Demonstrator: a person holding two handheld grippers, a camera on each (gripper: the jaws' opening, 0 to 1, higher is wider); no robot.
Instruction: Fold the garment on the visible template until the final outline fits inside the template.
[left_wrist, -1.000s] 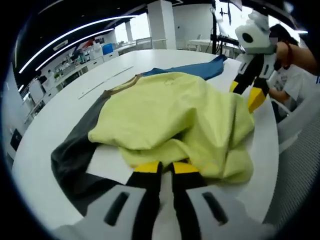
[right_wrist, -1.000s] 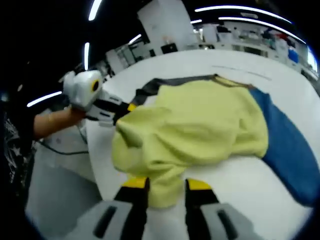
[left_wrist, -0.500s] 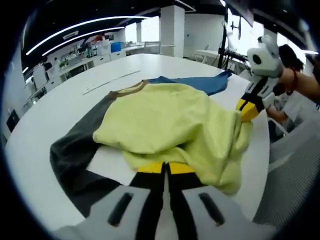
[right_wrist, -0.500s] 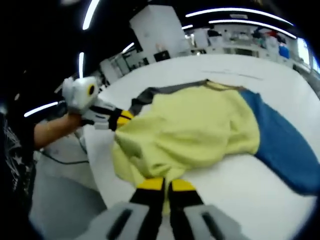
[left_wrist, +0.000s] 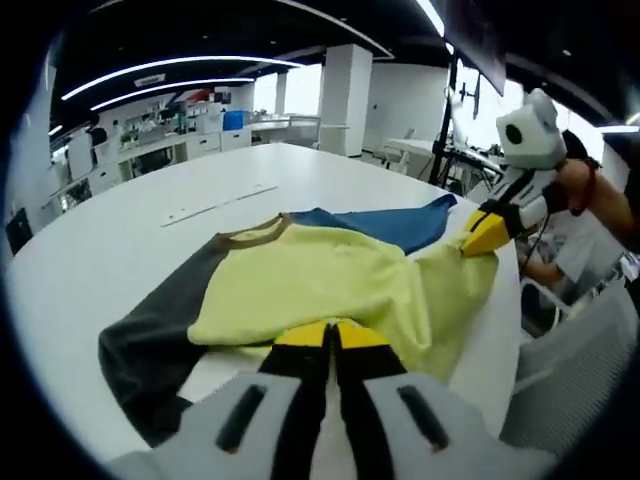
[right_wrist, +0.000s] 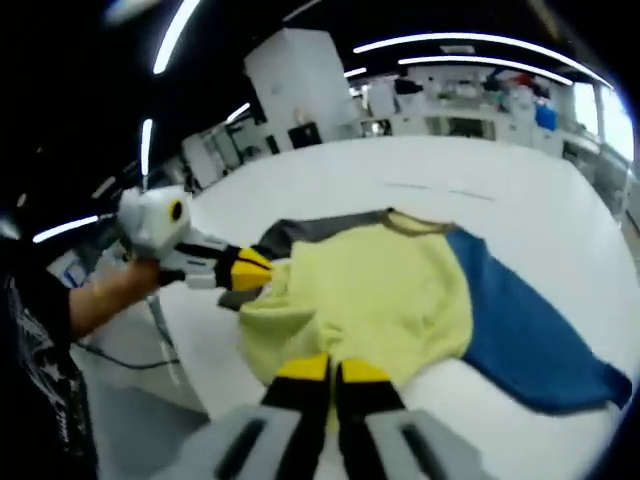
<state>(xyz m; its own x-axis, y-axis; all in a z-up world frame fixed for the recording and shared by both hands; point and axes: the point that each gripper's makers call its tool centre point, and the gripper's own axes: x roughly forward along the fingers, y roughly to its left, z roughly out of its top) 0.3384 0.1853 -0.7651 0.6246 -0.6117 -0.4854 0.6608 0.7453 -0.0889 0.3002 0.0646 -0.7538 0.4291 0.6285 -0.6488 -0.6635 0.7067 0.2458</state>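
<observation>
A garment with a yellow body (left_wrist: 320, 285), a dark grey sleeve (left_wrist: 150, 340) and a blue sleeve (left_wrist: 390, 225) lies on the white table (left_wrist: 120, 240). My left gripper (left_wrist: 330, 335) is shut on the yellow hem at the near edge. My right gripper (left_wrist: 487, 232) pinches the hem's other corner, held slightly off the table. In the right gripper view, my right gripper (right_wrist: 333, 370) is shut on the yellow body (right_wrist: 380, 300), and my left gripper (right_wrist: 250, 270) grips the hem at the left. The blue sleeve (right_wrist: 520, 335) spreads right. A pale sheet (left_wrist: 205, 375) peeks out under the hem.
The table's edge (left_wrist: 510, 330) runs close by on the right, with a mesh chair (left_wrist: 585, 360) beyond it. A person's arm (right_wrist: 95, 300) holds the left gripper, over the floor (right_wrist: 150, 420) beside the table. Lab benches (left_wrist: 190, 140) stand far behind.
Both pairs of jaws have closed on the yellow hem. The bunched yellow fabric has been drawn out flatter between them. Both cameras have risen and pulled back.
</observation>
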